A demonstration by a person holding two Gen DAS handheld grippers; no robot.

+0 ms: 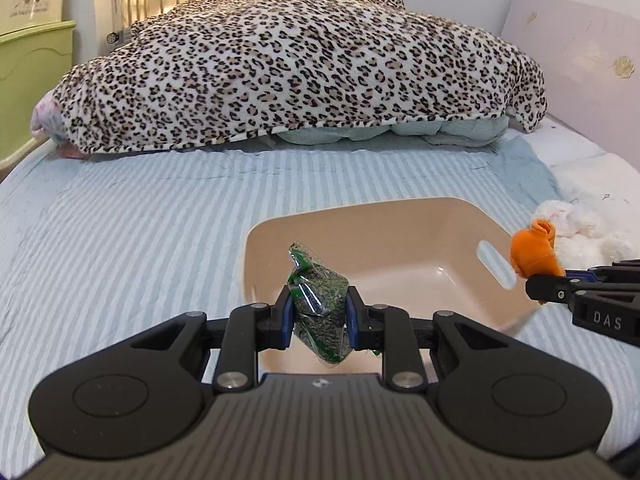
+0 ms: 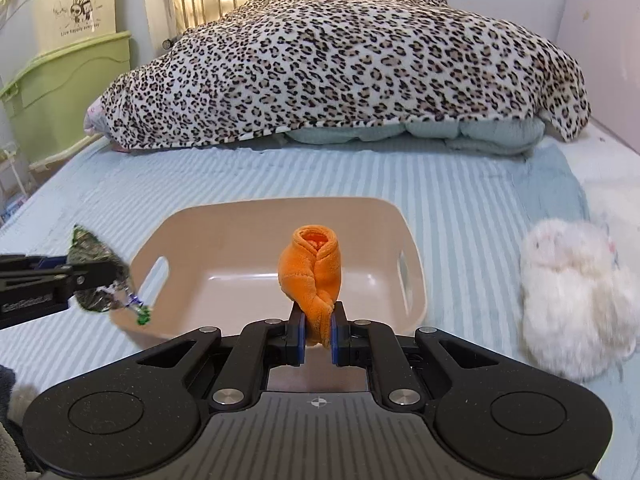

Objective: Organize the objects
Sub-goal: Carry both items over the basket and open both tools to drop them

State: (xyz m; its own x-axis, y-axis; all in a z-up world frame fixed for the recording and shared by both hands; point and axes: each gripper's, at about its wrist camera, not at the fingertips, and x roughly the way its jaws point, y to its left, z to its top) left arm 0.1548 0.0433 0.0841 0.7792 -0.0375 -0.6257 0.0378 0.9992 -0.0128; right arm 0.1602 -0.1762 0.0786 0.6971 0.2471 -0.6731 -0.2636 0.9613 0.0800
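Observation:
A beige plastic basket (image 1: 460, 220) with handle slots sits on the striped bed; it also shows in the right wrist view (image 2: 248, 216). My left gripper (image 1: 319, 314) is shut on a green crinkly snack packet (image 1: 318, 300) and holds it above the basket's near left rim. From the right wrist view the left gripper (image 2: 100, 276) and the packet (image 2: 94, 256) are at the basket's left edge. My right gripper (image 2: 319, 334) is shut on an orange rolled cloth (image 2: 312, 272) held over the basket's near rim. The cloth also shows in the left wrist view (image 1: 534, 254).
A leopard-print blanket (image 1: 300, 68) is heaped across the back of the bed over pale bedding. A white fluffy plush (image 2: 576, 300) lies right of the basket. Green and cream storage boxes (image 2: 68, 88) stand at the left. A pink headboard (image 1: 572, 44) is at the right.

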